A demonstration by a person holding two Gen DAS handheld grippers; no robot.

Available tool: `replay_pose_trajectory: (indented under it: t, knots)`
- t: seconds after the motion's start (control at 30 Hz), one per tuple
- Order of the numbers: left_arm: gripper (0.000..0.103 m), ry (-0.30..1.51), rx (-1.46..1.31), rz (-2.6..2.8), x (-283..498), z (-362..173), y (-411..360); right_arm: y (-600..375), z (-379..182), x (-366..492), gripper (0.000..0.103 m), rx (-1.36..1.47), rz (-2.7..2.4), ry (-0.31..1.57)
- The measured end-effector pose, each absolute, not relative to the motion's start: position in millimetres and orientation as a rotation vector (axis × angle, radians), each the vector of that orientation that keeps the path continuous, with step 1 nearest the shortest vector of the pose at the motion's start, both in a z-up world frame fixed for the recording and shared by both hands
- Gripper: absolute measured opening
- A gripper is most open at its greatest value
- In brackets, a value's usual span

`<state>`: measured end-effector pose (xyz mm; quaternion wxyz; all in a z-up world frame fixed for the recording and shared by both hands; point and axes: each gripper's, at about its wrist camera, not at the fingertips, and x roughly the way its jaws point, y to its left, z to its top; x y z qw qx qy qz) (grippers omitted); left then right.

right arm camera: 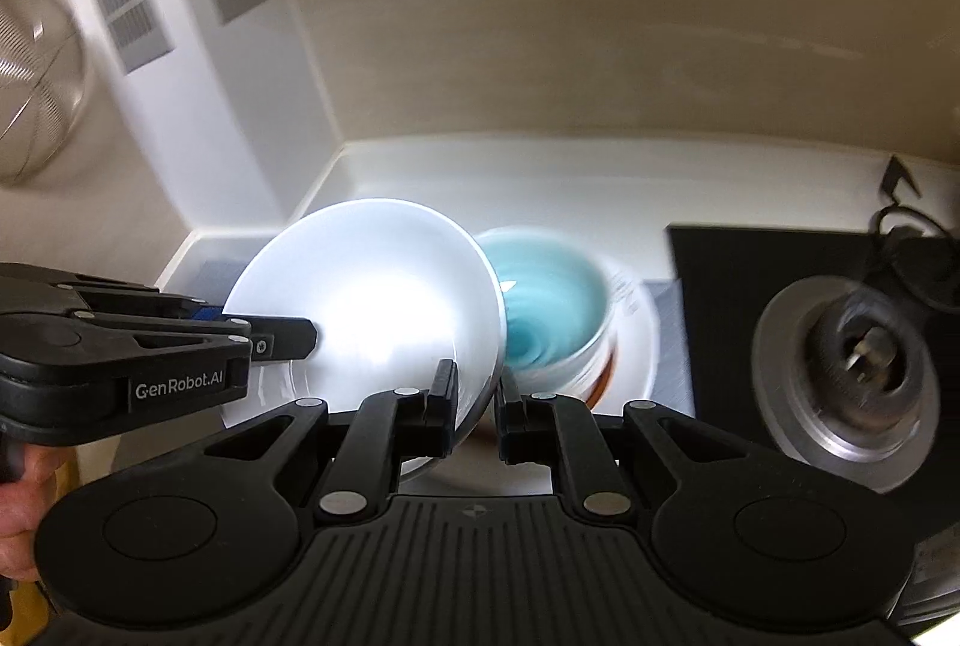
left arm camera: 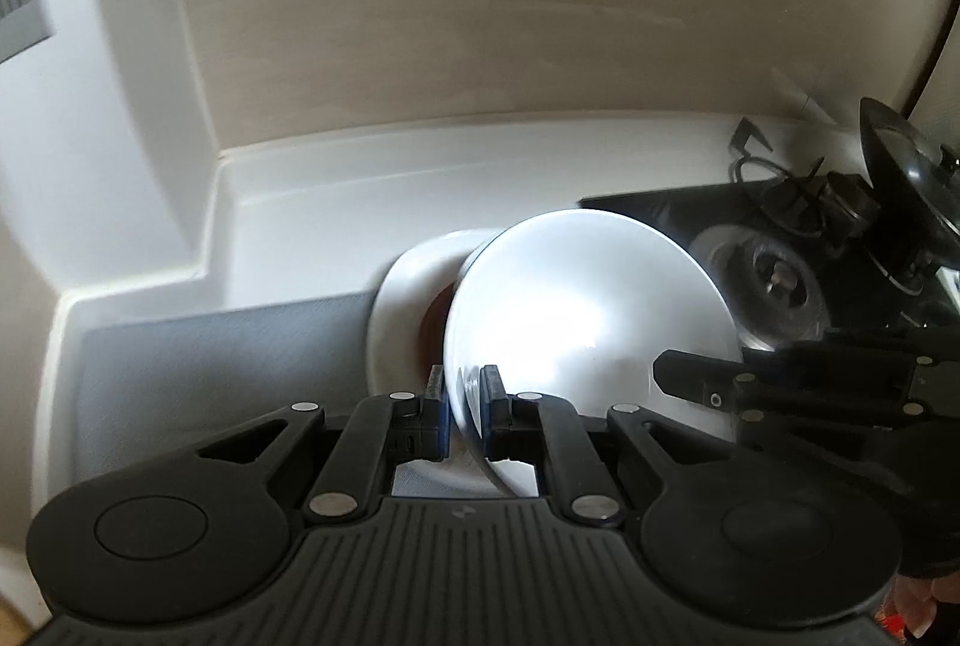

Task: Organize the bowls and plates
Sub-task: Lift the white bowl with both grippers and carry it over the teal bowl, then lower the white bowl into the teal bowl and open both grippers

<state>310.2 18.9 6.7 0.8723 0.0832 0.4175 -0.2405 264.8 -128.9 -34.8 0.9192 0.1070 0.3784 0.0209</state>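
A white bowl (left arm camera: pixel 591 313) is held tilted above the counter. My left gripper (left arm camera: pixel 467 394) is shut on its near rim. My right gripper (right arm camera: pixel 477 394) grips the same white bowl (right arm camera: pixel 372 298) at its right rim, fingers on either side of the wall. The left gripper also shows in the right wrist view (right arm camera: pixel 282 337), its finger lying inside the bowl. Behind the bowl a blue-glazed bowl (right arm camera: pixel 543 301) sits on a white plate (right arm camera: pixel 639 346). That plate also shows in the left wrist view (left arm camera: pixel 408 286).
A grey mat (left arm camera: pixel 228 352) covers the white counter (left arm camera: pixel 360 178) under the dishes. A black stove (right arm camera: pixel 750 286) with a metal burner (right arm camera: pixel 852 370) is at the right. A wire strainer (right arm camera: pixel 36 88) hangs on the left wall.
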Motion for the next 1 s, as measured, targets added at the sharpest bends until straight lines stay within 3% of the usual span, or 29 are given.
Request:
replay_pose_trajectory:
  t: [0.37, 1.0]
  knots:
    - [0.011, 0.948, 0.189, -0.504, 365.6, -16.2, -30.0, -170.5, -49.5, 319.0, 0.012, 0.218, -0.04, 0.822]
    - [0.012, 0.98, 0.178, -0.494, 389.6, -42.5, -30.3, -172.6, -83.3, 349.1, 0.011, 0.176, -0.013, 0.867]
